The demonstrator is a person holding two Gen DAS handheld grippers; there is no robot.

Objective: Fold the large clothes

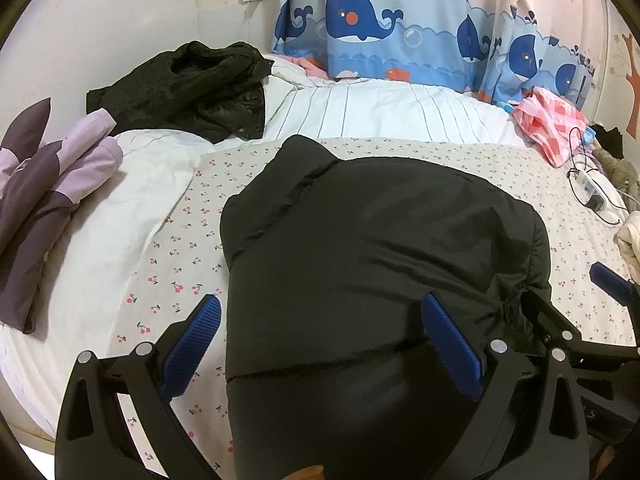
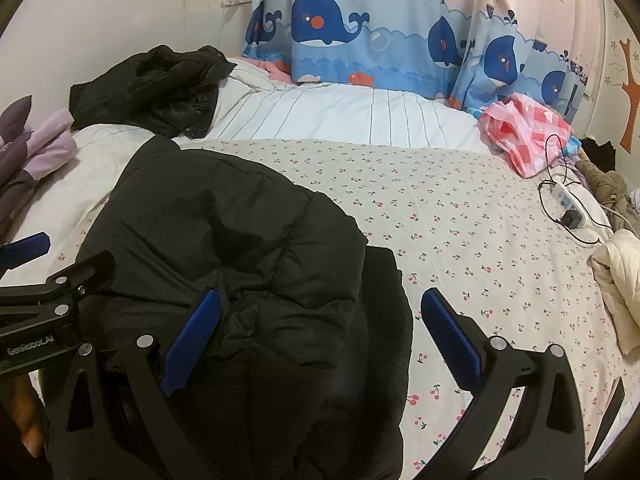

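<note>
Left wrist: black puffer jacket (image 1: 380, 248) lies on cherry-print bedsheet (image 1: 460, 160), whale curtain (image 1: 400, 28) behind.

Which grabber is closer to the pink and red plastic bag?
Right. The right gripper is over the jacket's bag-side edge. The left gripper is beyond it, farther from the pink bag.

Left tongs (image 1: 320, 344), right tongs (image 2: 320, 340): black frames, blue ribbed pads, silver screws, white lettering.
</note>
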